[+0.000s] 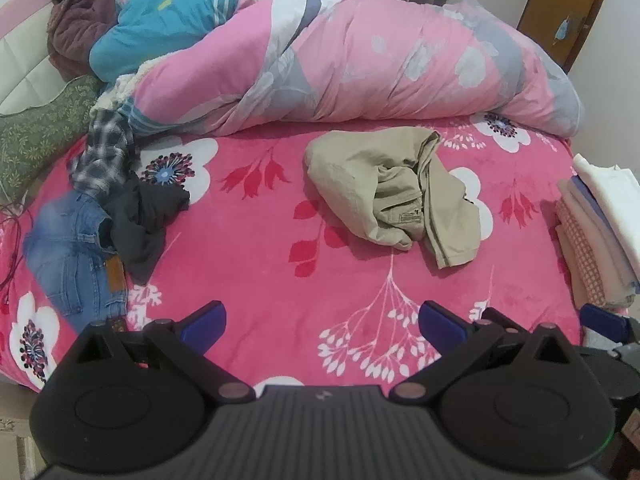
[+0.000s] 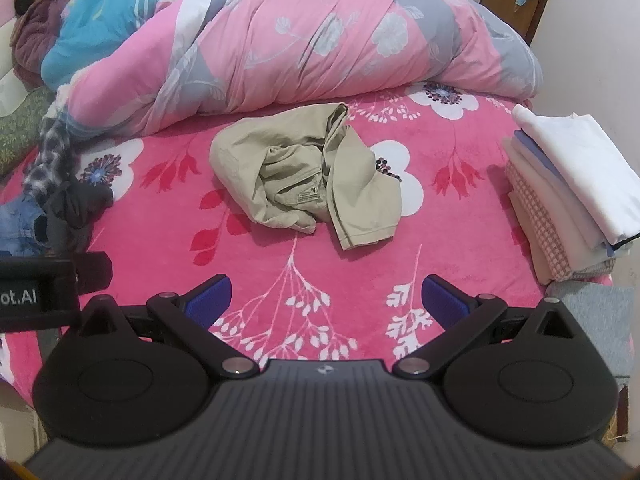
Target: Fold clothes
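Note:
A crumpled beige garment (image 1: 384,192) (image 2: 304,180) lies in a heap in the middle of the pink floral bed cover (image 1: 280,272) (image 2: 256,256), its label showing. My left gripper (image 1: 322,322) hovers open over the near part of the bed, well short of the garment, nothing between its blue pads. My right gripper (image 2: 326,300) is likewise open and empty, nearer the bed's front edge than the garment. The right gripper's blue pad (image 1: 600,318) shows at the left wrist view's right edge.
At the left lie blue jeans (image 1: 76,256), a dark garment (image 1: 148,216) (image 2: 76,200) and a plaid shirt (image 1: 104,156). A stack of folded clothes (image 1: 600,224) (image 2: 572,196) sits at the right edge. A pink duvet (image 1: 360,60) (image 2: 304,40) and a lying person (image 1: 80,12) fill the far side.

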The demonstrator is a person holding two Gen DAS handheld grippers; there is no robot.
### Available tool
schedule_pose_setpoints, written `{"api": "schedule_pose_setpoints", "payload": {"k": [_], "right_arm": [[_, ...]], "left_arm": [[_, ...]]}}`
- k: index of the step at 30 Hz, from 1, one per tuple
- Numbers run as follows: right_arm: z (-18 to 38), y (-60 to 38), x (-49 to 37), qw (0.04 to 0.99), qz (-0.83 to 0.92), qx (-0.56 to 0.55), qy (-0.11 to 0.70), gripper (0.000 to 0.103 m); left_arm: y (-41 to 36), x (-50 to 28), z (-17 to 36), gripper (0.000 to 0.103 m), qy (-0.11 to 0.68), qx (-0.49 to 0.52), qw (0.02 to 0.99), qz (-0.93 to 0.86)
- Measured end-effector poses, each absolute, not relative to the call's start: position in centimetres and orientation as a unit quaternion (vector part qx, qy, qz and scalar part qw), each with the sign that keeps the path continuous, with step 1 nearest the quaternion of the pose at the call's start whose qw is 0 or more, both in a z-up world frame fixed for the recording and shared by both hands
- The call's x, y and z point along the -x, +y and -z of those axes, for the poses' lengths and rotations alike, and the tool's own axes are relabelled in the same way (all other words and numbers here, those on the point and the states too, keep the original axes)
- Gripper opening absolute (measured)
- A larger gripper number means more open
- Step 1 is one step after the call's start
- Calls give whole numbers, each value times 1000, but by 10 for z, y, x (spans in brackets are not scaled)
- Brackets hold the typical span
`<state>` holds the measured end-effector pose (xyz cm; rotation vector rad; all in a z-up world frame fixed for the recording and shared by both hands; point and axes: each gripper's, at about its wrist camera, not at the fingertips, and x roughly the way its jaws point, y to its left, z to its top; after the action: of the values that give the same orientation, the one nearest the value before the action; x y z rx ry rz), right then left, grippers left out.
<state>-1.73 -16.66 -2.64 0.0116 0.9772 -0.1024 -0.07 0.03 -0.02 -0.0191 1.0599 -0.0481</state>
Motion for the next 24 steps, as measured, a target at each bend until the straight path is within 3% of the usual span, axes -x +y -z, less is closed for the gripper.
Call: {"api": "schedule_pose_setpoints", "payload": {"k": [4,24], "right_arm": [[21,-172,15,878,61,3,476,102],[20,-194,22,883,64,-28,465,102]], "left_arm": [[2,4,1,98,498,8,867,30],[3,-3,-19,103,449,-3,893,9]]}}
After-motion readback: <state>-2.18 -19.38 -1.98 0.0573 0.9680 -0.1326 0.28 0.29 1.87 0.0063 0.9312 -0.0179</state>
